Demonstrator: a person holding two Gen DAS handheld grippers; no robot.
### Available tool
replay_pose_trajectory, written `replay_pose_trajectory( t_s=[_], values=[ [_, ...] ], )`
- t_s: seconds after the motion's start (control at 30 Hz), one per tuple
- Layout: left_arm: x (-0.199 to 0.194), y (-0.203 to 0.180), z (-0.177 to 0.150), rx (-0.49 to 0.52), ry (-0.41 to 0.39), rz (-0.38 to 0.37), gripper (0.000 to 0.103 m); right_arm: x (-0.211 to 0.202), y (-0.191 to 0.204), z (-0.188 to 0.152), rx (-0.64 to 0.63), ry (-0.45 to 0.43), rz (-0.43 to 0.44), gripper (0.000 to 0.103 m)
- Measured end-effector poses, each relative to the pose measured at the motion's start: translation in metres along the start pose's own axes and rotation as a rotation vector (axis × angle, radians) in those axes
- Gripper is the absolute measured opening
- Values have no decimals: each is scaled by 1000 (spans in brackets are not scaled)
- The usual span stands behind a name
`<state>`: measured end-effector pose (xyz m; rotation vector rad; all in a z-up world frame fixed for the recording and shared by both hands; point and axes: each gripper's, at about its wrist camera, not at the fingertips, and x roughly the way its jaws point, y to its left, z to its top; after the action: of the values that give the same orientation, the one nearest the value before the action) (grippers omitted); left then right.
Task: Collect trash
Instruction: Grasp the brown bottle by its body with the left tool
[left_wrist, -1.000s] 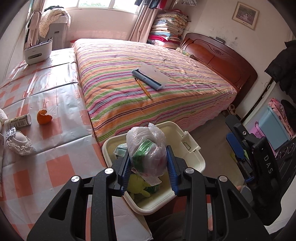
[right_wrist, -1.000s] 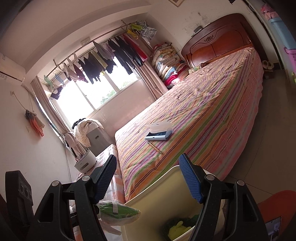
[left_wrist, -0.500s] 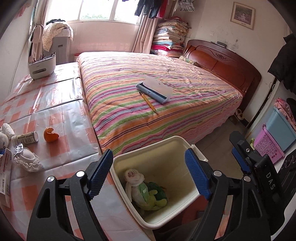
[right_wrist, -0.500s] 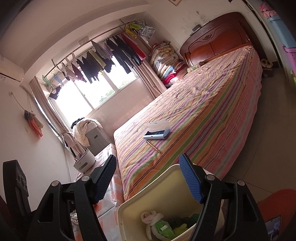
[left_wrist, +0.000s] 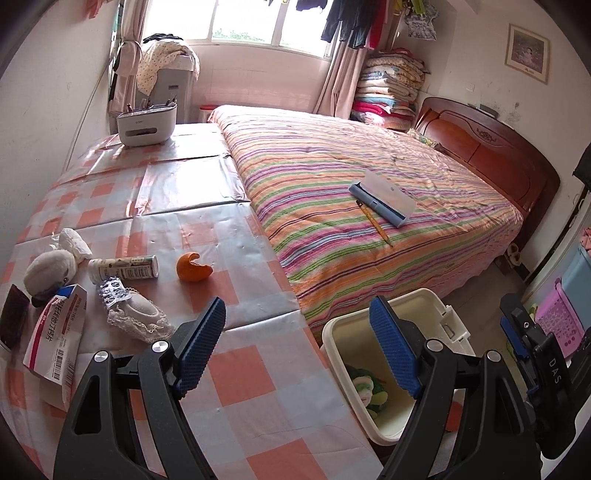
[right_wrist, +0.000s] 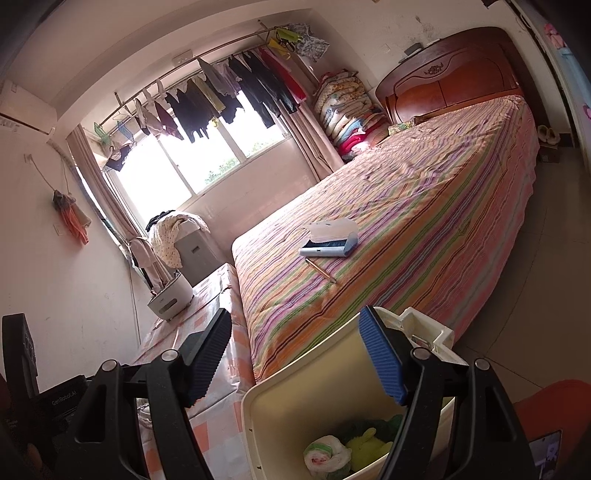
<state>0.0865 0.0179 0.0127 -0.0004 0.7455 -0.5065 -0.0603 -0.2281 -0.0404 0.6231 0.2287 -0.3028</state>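
trash is split between two places: a knotted plastic bag (right_wrist: 327, 458) of green and yellow scraps already lies at the bottom of the cream bin (left_wrist: 334, 334), which stands on the floor between the checked table (left_wrist: 258, 380) and the striped bed (left_wrist: 351, 177), so at least one load looks done. what seems left sits on the table's near left end: an orange peel (left_wrist: 192, 267), a crumpled tissue (left_wrist: 74, 242), an empty foil blister pack (left_wrist: 112, 291), a small lying bottle (left_wrist: 123, 268) and a flattened medicine box (left_wrist: 55, 336), all close together. the left gripper (left_wrist: 295, 343) hangs over the table edge with jaws spread wide and nothing between them; the right gripper (right_wrist: 295, 354) is likewise released and empty, above the bin. readable writing is scarce: the right gripper's body shows "das", the box carries chinese characters and a barcode, and the bottle's label is too small to read.
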Motion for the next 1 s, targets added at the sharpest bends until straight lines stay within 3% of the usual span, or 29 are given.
replay_pose_trajectory(
  t_s=[0.1,0.4,0.63,0.83,1.0],
  values=[
    [-10,26,0,-22,-14,50,84,3,8,-4,-22,17,4,70],
    [-46,121,6,-70,-25,236,84,17,33,-21,-73,84,30,72],
    [-64,216,9,6,46,450,84,25,48,-33,-103,135,55,72],
    [-54,298,-7,-112,171,447,84,31,61,-44,-137,169,74,72],
    [-39,328,-15,-151,232,459,82,33,72,-52,-167,187,85,72]
  ],
)
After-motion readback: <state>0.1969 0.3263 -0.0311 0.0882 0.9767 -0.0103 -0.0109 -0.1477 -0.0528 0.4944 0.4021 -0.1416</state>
